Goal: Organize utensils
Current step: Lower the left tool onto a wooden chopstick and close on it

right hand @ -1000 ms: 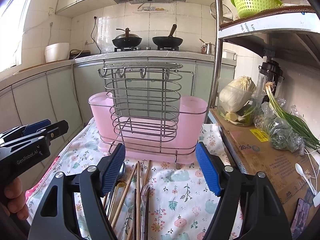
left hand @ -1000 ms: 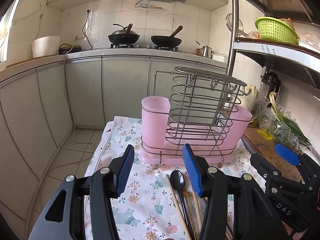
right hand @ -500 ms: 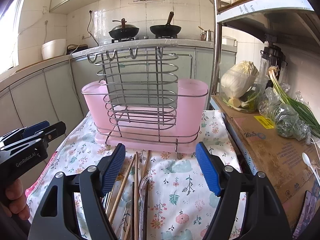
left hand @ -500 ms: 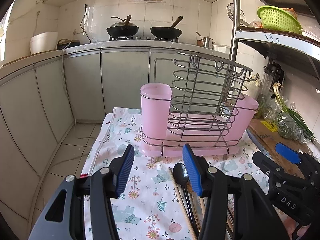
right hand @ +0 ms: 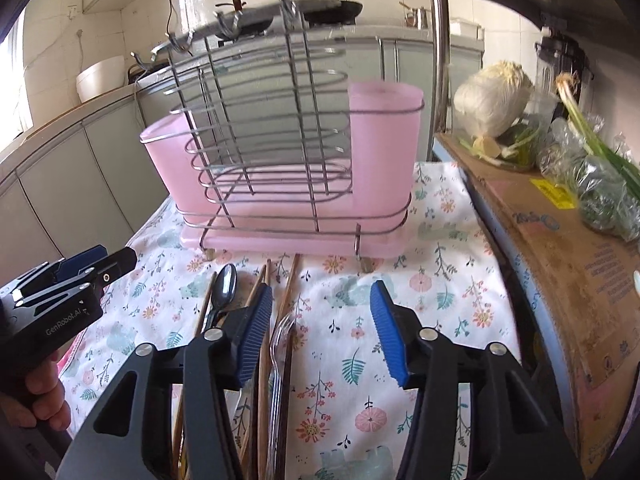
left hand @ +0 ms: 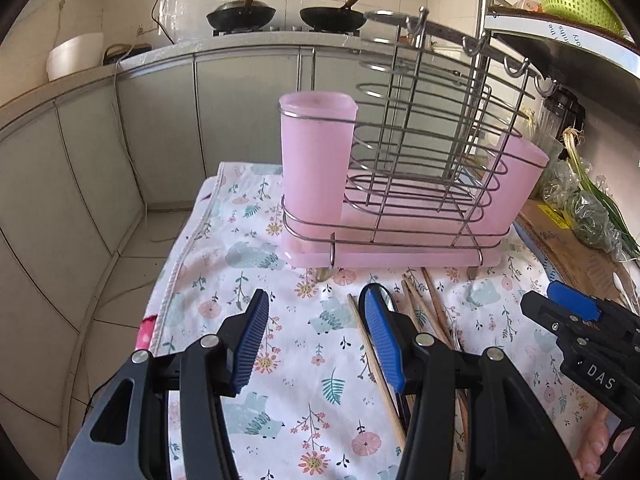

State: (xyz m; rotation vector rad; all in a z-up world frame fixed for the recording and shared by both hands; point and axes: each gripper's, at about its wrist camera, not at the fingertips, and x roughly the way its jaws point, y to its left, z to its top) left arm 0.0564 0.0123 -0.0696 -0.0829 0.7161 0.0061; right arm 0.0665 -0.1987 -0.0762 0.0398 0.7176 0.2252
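Observation:
A wire utensil rack (left hand: pixel 420 152) with pink plastic cups (left hand: pixel 314 160) stands at the back of the floral cloth; it also shows in the right wrist view (right hand: pixel 280 140). Wooden chopsticks (right hand: pixel 262 360), a dark spoon (right hand: pixel 224 284) and a clear plastic fork (right hand: pixel 280 344) lie in a bunch in front of it. My left gripper (left hand: pixel 316 344) is open and empty, above the cloth just left of the bunch; a chopstick (left hand: pixel 372 364) lies by its right finger. My right gripper (right hand: pixel 320 332) is open and empty, low over the bunch, with the fork between its fingers.
A cardboard box (right hand: pixel 560 240) with a cabbage (right hand: pixel 492 96) and bagged greens (right hand: pixel 600 176) stands to the right. The cloth's left edge (left hand: pixel 176 272) drops off to the floor. Cabinets and a stove with two woks (left hand: pixel 288 14) stand behind.
Both grippers have tilted down and moved forward, closer to the cloth and the utensils. The rack looks larger and nearer. Both stay open.

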